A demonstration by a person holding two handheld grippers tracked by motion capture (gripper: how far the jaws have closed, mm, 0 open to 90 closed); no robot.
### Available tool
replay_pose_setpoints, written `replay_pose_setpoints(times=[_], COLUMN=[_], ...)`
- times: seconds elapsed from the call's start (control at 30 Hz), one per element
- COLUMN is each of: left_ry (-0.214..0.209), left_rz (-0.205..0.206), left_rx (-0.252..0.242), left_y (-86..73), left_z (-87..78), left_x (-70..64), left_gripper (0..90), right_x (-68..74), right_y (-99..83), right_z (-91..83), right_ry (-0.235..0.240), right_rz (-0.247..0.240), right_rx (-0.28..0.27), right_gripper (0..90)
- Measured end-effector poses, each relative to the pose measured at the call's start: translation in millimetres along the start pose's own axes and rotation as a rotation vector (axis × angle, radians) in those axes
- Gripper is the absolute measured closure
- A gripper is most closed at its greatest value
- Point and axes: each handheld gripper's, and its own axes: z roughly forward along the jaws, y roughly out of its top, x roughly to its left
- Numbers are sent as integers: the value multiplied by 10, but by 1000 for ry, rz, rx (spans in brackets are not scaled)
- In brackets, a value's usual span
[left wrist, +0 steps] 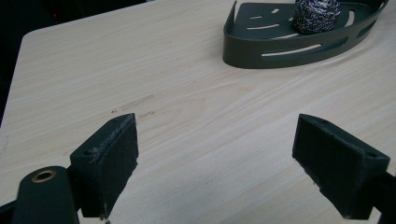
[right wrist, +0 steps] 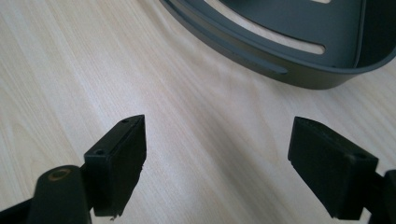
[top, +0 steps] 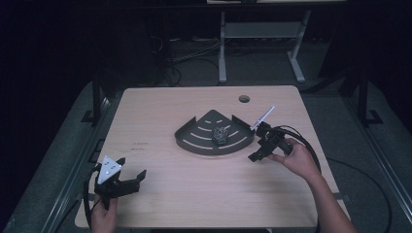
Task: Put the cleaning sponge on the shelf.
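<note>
Jaws of both the left gripper (top: pixel 127 180) and right gripper (top: pixel 260 144) are spread, empty; the metallic scouring ball (top: pixel 222 134) at frame centre already appears placed in the dark slotted fan-shaped tray (top: pixel 194 141).

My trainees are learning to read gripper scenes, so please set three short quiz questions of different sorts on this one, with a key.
1. True or false: the metal scouring ball lies inside the dark fan-shaped tray.
2. Which gripper is nearer the tray? A. the left gripper B. the right gripper
3. Fill in the missing word: the jaws of both grippers stand ____, with nothing between them.

Key
1. True. The left gripper view shows the ball resting within the tray's slotted wall.
2. B. It sits just off the tray's right end; the left gripper is at the table's near left corner.
3. Open.
</note>
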Motion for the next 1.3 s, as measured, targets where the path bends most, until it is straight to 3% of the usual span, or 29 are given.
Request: replay_pose_setpoints(times=[1.3], left_ry=[-1], left_rz=[5], left_rx=[0], left_y=[5], left_z=[1], left_x=[-11], left_gripper=[138], right_x=[88], right_y=[-554], right_z=[6], right_ry=[-5], right_rz=[31], right_rx=[-26], right_gripper=[187])
